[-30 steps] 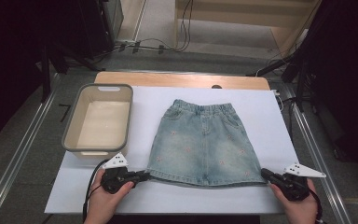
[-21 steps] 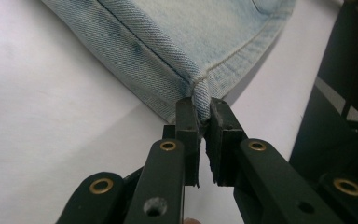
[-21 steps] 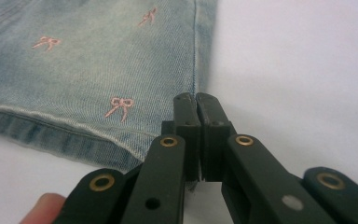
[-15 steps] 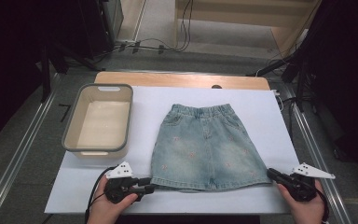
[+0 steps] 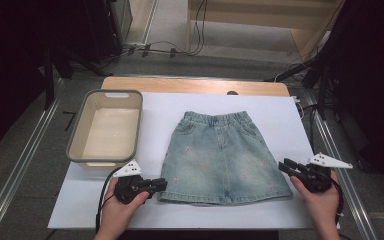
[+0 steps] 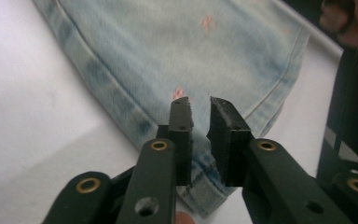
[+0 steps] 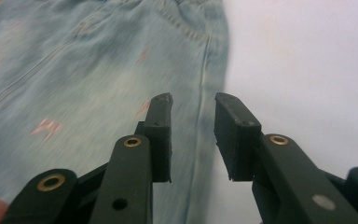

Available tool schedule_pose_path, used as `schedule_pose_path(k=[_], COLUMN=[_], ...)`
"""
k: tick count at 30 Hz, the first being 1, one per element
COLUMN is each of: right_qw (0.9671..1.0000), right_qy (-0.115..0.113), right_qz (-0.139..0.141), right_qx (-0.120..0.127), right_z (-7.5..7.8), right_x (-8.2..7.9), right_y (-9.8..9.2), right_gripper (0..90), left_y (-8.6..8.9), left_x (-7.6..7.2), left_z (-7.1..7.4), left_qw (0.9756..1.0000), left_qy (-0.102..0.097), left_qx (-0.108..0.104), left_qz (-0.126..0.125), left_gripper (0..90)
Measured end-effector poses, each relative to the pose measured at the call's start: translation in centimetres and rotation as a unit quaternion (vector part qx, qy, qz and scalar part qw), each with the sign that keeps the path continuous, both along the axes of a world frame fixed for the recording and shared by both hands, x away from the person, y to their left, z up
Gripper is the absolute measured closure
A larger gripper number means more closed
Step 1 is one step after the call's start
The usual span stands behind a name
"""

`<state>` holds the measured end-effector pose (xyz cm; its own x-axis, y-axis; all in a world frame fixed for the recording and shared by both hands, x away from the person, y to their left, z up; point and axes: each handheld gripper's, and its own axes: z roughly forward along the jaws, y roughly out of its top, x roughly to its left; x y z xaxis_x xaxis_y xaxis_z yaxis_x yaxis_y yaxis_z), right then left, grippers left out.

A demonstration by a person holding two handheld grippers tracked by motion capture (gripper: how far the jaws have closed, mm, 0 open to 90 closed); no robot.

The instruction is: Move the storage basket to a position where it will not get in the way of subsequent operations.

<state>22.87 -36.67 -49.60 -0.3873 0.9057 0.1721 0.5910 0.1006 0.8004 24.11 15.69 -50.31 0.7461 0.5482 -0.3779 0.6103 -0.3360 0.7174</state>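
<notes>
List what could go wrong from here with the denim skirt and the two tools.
1. The left tool sits at the denim skirt's bottom corner, jaws a little apart, having just been closing; it may catch only the hem edge and slip.
2. The right tool, jaws just opening, holds nothing over the side seam; lifting now would likely drag the skirt crooked across the white sheet.

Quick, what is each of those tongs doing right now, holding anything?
Left tongs: jaws slightly apart over the skirt's hem corner, just been closing, nothing clamped.
Right tongs: open above the skirt's edge, just been opening, holding nothing.
</notes>
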Motion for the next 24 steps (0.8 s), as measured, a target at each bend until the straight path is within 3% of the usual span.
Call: schedule_pose_path(k=[4, 9, 17, 20, 24], right_qw=[1.0000, 0.9994, 0.9986, 0.9987, 0.9982], right_qy=[0.004, 0.034, 0.048, 0.040, 0.049], right_qz=[0.004, 0.004, 0.007, 0.013, 0.014], right_qx=[-0.004, 0.000, -0.019, -0.029, -0.032], right_z=[-0.1, -0.7, -0.8, -1.1, -1.7], right_x=[3.0, 7.3, 11.7, 12.9, 14.3], right_y=[0.1, 0.6, 1.9, 2.5, 3.2], right_gripper=[65.7, 66.4, 60.3, 55.8, 55.9], left_y=[0.0, -0.4, -0.6, -0.6, -0.6], left_x=[-0.2, -0.3, -0.5, -0.5, -0.5], left_z=[-0.9, -1.0, -1.1, -1.1, -1.1], left_qw=[0.9996, 0.9991, 0.9989, 0.9989, 0.9989], left_qy=[0.011, 0.005, -0.001, 0.001, 0.002], left_qx=[0.025, 0.041, 0.047, 0.047, 0.046], left_qz=[-0.005, -0.007, -0.004, -0.006, -0.006], left_gripper=[80.6, 82.9, 85.6, 86.5, 87.7])
